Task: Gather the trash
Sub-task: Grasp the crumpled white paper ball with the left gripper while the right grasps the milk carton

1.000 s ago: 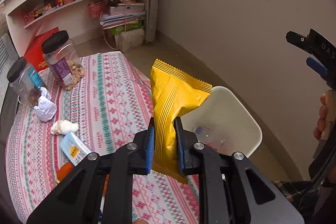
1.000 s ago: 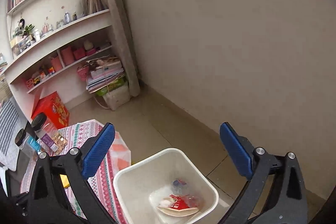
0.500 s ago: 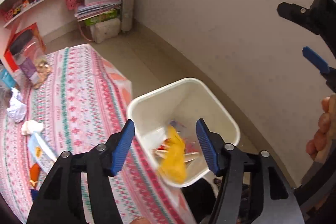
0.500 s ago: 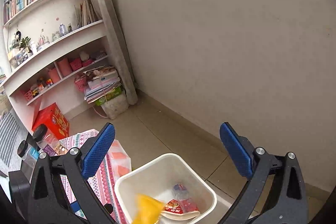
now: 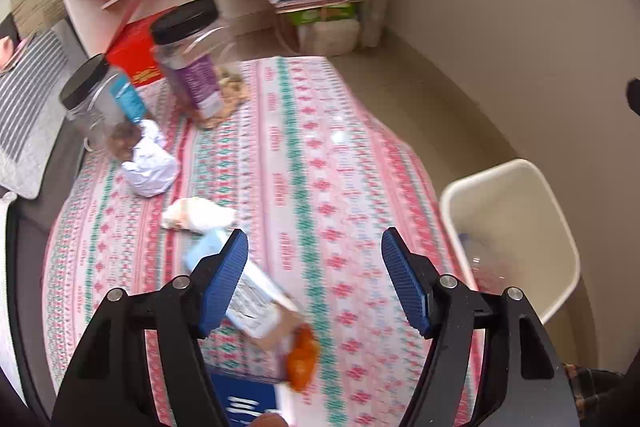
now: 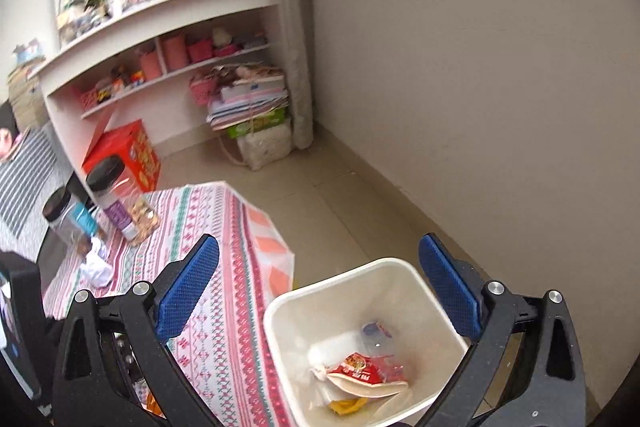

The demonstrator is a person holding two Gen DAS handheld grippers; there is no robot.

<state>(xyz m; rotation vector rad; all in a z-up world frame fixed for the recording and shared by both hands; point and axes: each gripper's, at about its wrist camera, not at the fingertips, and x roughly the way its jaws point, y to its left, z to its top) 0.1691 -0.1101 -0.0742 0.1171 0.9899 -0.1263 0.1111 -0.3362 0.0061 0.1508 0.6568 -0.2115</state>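
1. Far left of the left gripper (image 5: 314, 283), the crumpled white paper (image 5: 150, 167) lies by the two black-lidded jars (image 5: 188, 55). It is still on the tablecloth (image 5: 312, 155), as is a smaller pale wad (image 5: 198, 215) just ahead of the left jaw.
2. Under that jaw lies a light blue packet (image 5: 248, 291), with something orange (image 5: 302, 357) beside it; blur hides details.
3. The left gripper is empty, its jaws still opening with nothing between them. A second ago it pinched a yellow snack bag; it now faces the table again, probably for the next piece.
4. To its right, off the table edge, stands the white bin (image 5: 560, 227).
5. The right gripper (image 6: 320, 291) is spread wide and empty above the bin (image 6: 280, 307). The yellow bag (image 6: 348, 405) now lies inside, under a red wrapper (image 6: 366, 371), so one more piece is collected.
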